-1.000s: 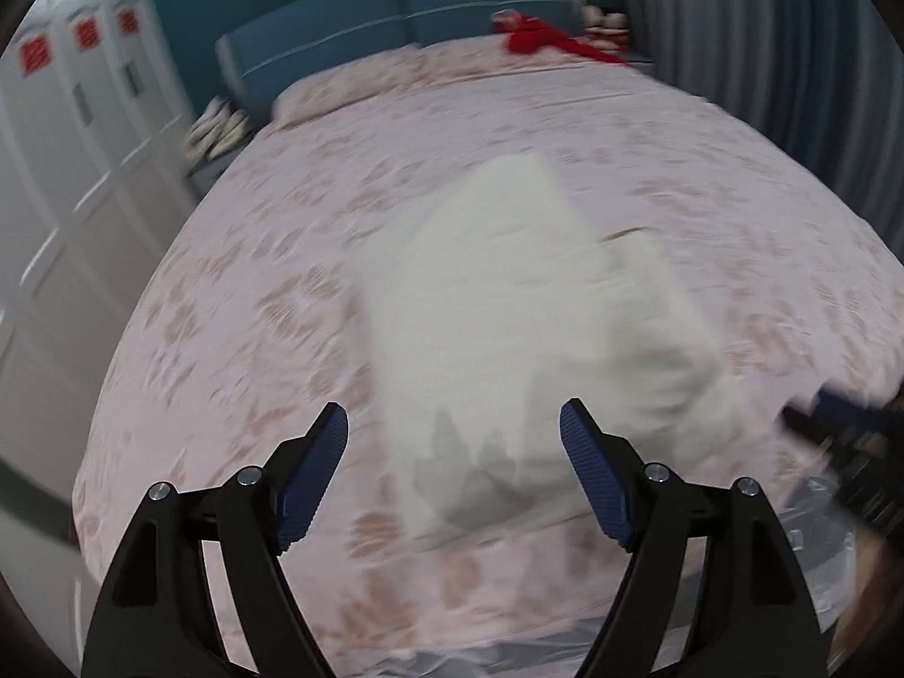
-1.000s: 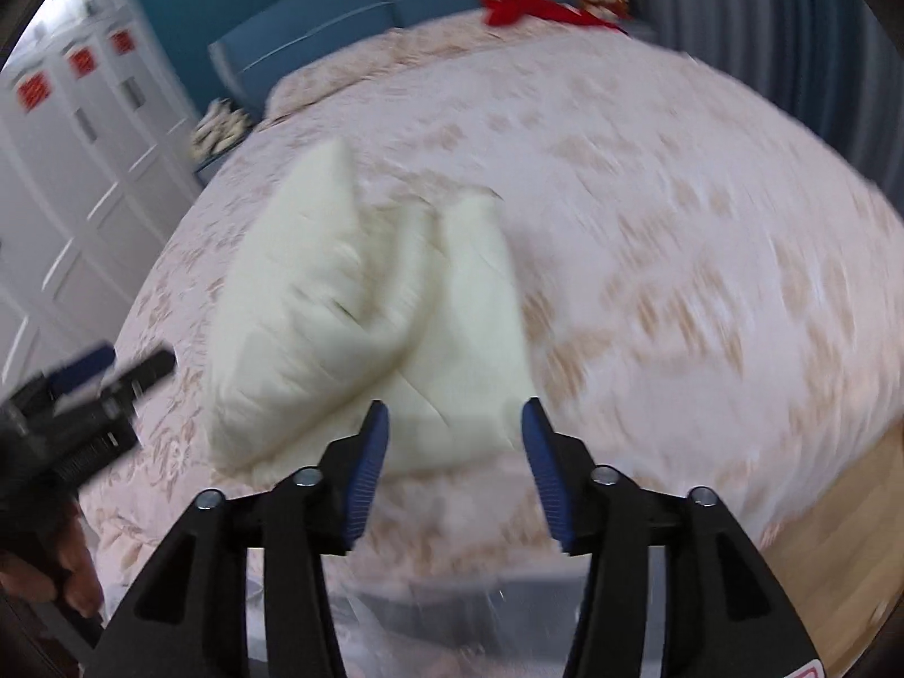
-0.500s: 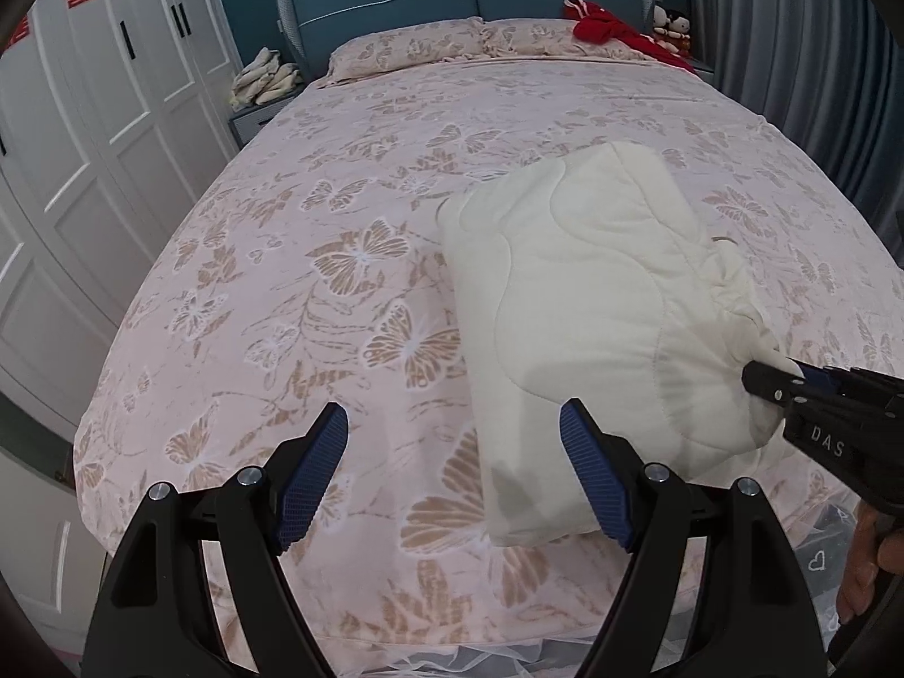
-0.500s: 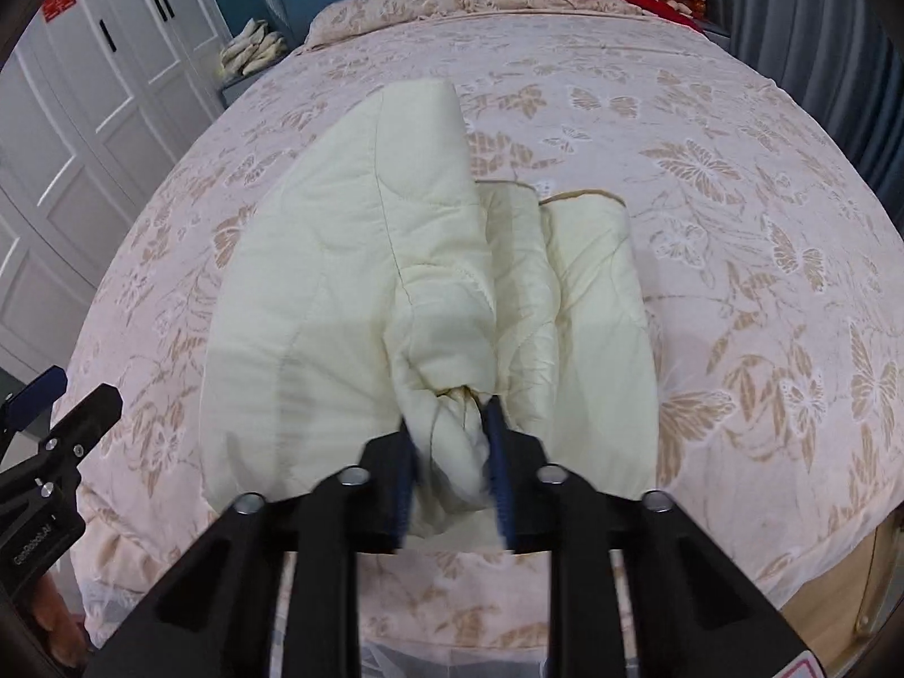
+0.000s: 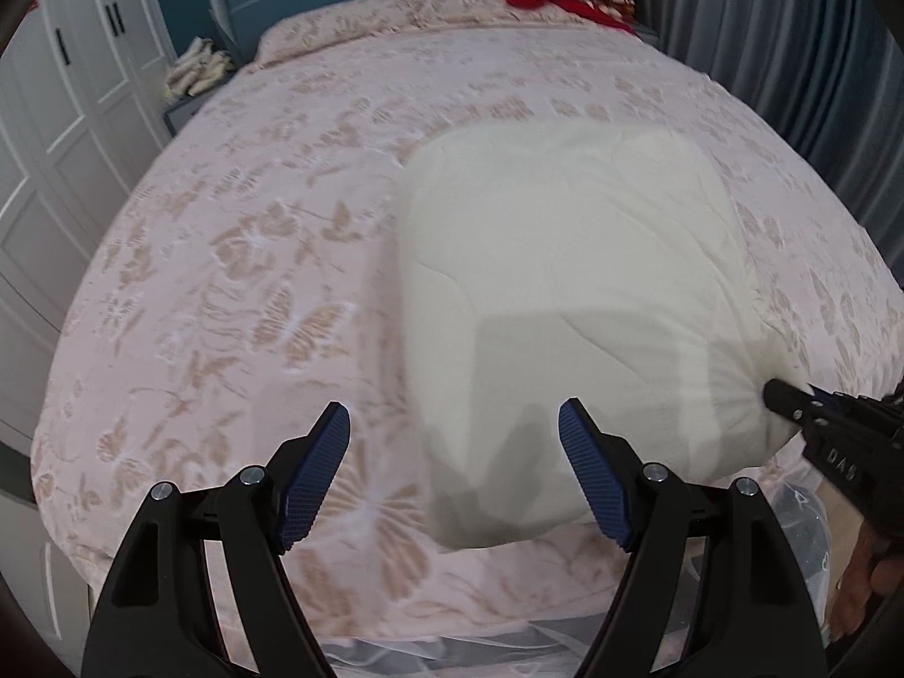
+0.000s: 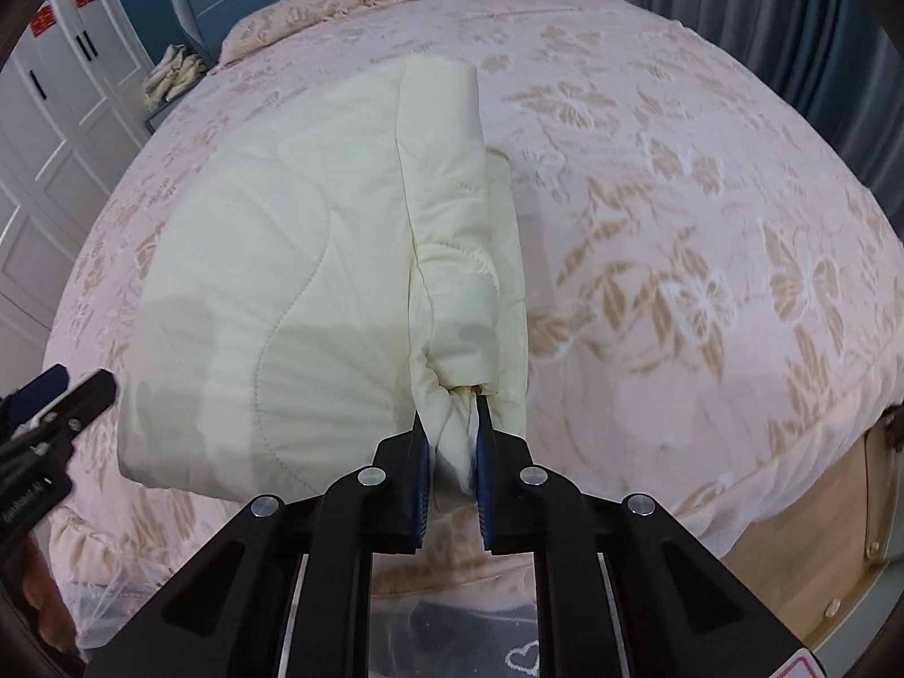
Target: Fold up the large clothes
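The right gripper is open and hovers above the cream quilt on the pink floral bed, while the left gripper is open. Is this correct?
Not quite. The right gripper is not open: the right wrist view shows its fingers shut on a bunched corner of the cream quilt. The rest holds: the quilt lies on the pink floral bed, and the left gripper is open.
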`<action>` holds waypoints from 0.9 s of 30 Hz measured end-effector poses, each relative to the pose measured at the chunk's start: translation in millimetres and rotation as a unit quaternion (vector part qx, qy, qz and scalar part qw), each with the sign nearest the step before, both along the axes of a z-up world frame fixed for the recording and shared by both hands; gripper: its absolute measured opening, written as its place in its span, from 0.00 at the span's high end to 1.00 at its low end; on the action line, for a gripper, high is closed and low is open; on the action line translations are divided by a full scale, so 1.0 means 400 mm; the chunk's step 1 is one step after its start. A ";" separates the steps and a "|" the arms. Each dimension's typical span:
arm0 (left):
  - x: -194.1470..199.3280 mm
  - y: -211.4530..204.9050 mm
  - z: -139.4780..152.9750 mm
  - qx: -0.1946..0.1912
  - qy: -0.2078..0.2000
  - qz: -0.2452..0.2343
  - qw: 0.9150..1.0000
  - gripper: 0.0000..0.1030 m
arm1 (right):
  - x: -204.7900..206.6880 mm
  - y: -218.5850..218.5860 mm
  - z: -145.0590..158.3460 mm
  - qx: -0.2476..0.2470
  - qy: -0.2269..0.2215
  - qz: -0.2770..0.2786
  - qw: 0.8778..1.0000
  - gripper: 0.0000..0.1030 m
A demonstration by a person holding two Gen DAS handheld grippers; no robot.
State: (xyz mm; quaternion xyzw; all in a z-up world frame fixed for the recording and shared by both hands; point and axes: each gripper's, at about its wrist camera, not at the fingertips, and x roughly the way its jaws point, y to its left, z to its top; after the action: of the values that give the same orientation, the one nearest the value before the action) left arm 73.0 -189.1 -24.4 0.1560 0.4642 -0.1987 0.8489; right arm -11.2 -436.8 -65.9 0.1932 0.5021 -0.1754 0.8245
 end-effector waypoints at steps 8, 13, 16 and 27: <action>0.000 -0.044 -0.100 0.012 0.049 0.004 0.999 0.27 | 0.030 0.021 -0.080 -0.016 0.039 -0.008 0.999 0.88; -0.006 -0.065 -0.138 0.031 0.047 0.003 0.998 0.25 | 0.042 0.027 -0.115 -0.018 0.055 -0.005 0.998 0.87; -0.006 -0.076 -0.155 0.040 0.043 0.003 0.998 0.21 | 0.049 0.027 -0.127 -0.019 0.059 -0.005 0.998 0.87; 0.003 -0.090 -0.187 0.050 0.025 0.005 0.998 0.13 | 0.065 0.032 -0.149 -0.016 0.065 0.001 0.998 0.86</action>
State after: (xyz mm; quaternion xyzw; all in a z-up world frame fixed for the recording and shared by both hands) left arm 74.1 -225.2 -99.4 0.1909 0.4955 -0.1751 0.8291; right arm 14.8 -424.0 -125.6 0.1675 0.5519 -0.1955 0.7932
